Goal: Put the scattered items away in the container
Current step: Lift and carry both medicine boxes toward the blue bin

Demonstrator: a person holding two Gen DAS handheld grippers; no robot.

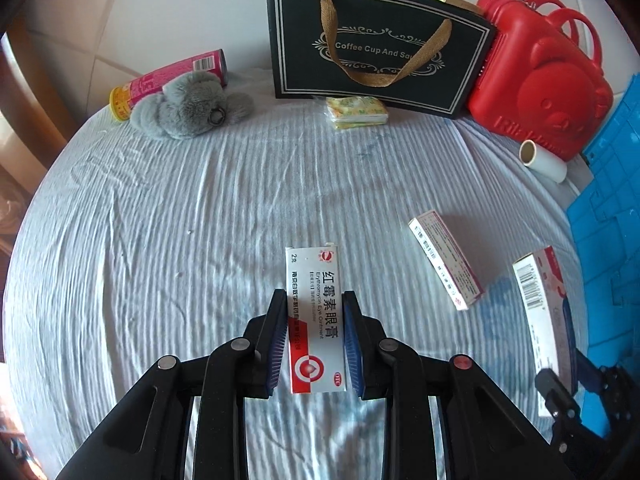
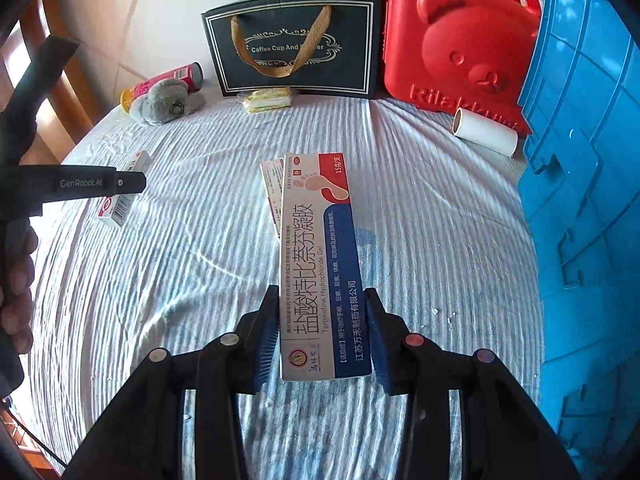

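The setting was a domestic room, most likely a bedroom. The work surface was a bed covered in a crinkled pale blue sheet [image 1: 168, 216]. At twelve o'clock stood a black gift bag [image 1: 380, 40] and a red bear-faced case [image 1: 540, 92]; at eleven o'clock lay a grey plush toy [image 1: 188, 108]. Wooden furniture [image 2: 60, 92] showed at nine o'clock.

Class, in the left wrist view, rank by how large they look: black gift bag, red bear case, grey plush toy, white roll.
1. black gift bag
2. red bear case, close behind; its right part is hidden, so unsure
3. grey plush toy
4. white roll
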